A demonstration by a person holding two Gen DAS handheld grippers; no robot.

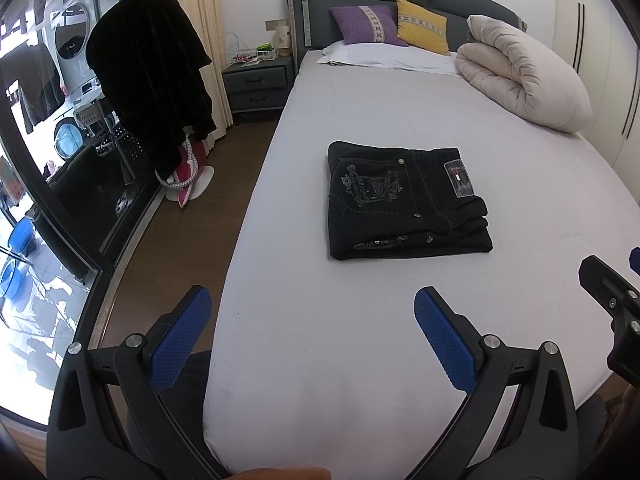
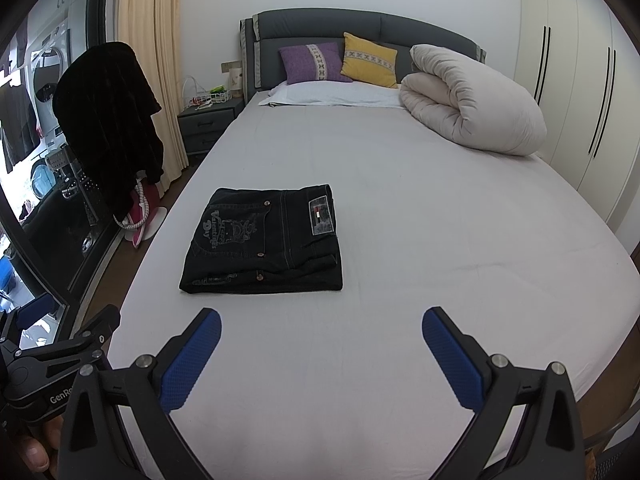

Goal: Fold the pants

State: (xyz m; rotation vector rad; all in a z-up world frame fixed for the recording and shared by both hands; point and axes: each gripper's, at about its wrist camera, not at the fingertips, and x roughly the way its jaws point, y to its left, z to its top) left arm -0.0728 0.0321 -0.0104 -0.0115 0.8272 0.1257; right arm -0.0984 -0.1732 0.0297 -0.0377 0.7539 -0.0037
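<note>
Black jeans lie folded into a compact rectangle on the bed's grey sheet; they also show in the right wrist view. A back pocket with embroidery and a waist patch face up. My left gripper is open and empty, held above the bed's near edge, short of the jeans. My right gripper is open and empty, also near the front edge, apart from the jeans. The right gripper's body shows at the left wrist view's right edge; the left gripper's body shows in the right wrist view's lower left.
A rolled beige duvet lies at the bed's far right. Purple and yellow cushions lean on the headboard. A nightstand stands left of the bed. A black garment hangs by the glass door, an ironing board below it.
</note>
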